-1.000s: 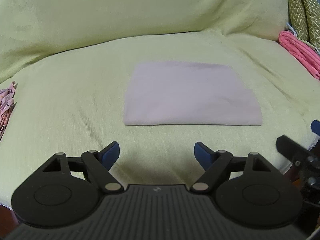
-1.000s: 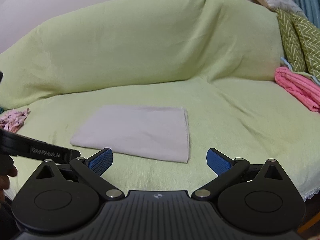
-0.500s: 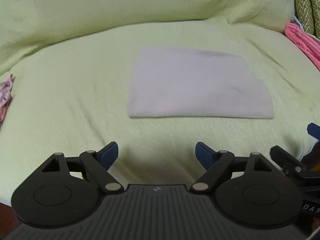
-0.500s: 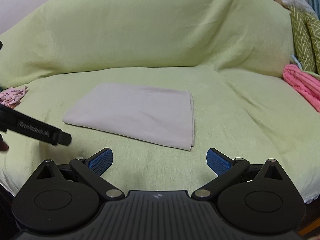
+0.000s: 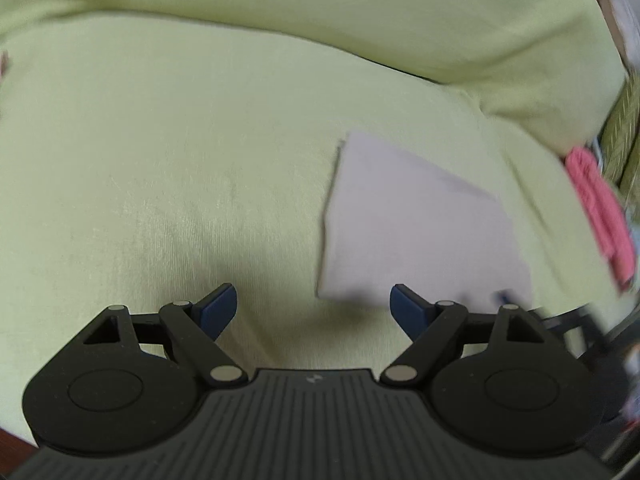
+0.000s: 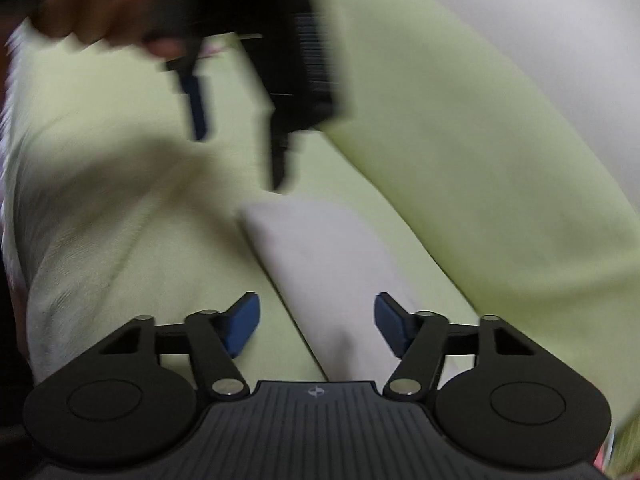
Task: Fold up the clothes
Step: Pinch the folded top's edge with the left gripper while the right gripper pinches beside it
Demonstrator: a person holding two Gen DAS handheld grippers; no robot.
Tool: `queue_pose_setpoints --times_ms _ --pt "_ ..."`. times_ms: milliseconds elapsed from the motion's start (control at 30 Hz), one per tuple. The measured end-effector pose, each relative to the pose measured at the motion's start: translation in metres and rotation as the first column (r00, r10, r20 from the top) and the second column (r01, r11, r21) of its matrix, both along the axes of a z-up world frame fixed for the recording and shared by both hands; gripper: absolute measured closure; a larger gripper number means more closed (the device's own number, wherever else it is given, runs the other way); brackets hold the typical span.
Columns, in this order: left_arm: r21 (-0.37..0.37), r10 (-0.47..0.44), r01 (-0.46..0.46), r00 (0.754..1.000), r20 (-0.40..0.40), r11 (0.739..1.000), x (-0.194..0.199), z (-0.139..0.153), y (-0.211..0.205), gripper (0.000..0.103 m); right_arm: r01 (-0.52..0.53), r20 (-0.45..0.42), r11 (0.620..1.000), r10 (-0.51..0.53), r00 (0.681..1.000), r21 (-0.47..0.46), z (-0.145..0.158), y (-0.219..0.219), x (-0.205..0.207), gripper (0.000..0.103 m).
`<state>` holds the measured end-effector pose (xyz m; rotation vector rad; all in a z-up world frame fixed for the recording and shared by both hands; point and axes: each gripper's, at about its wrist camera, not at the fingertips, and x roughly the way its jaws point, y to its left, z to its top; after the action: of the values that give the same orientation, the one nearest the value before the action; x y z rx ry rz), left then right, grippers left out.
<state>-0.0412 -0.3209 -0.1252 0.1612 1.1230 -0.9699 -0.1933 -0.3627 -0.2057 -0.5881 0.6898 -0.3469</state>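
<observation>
A folded pale grey cloth (image 5: 416, 220) lies flat on the light green sofa cover (image 5: 180, 152). My left gripper (image 5: 314, 310) is open and empty, hovering just left of the cloth's near left corner. My right gripper (image 6: 318, 322) is open and empty, low over the cloth (image 6: 340, 280), whose near part lies between the blue pads. In the right wrist view the left gripper (image 6: 240, 152) shows blurred above the cloth's far end, held by a hand (image 6: 92, 8).
Folded pink cloth (image 5: 600, 212) lies at the sofa's right end beside green patterned cushions (image 5: 624, 136). The sofa backrest (image 6: 460, 120) rises behind the seat. Both views are motion-blurred.
Both grippers have swung fast. The left one moved toward the cloth's left side and the right one came down low over the cloth's right end. Both stay open.
</observation>
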Motion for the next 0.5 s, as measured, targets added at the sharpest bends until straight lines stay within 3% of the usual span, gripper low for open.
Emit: queue_pose_setpoints --times_ms 233,267,300,500 --pt "-0.060 0.032 -0.044 0.979 -0.200 0.997 0.043 -0.020 -0.009 0.022 -0.140 -0.048 0.986 0.136 0.990 -0.095 -0.024 0.001 0.051 0.060" --pt "-0.069 0.033 -0.050 0.971 -0.238 0.996 0.048 -0.024 -0.010 0.022 -0.143 -0.052 0.985 0.139 0.989 -0.096 -0.026 -0.001 0.056 0.074" --pt "-0.079 0.034 -0.059 0.959 -0.283 0.995 0.053 -0.029 -0.012 0.022 -0.143 -0.053 0.985 0.139 0.989 -0.092 -0.027 -0.002 0.059 0.091" --pt "-0.157 0.048 -0.145 0.866 -0.498 0.977 0.083 -0.053 -0.019 0.022 -0.086 0.074 0.996 0.088 0.993 -0.019 -0.009 -0.019 0.058 0.097"
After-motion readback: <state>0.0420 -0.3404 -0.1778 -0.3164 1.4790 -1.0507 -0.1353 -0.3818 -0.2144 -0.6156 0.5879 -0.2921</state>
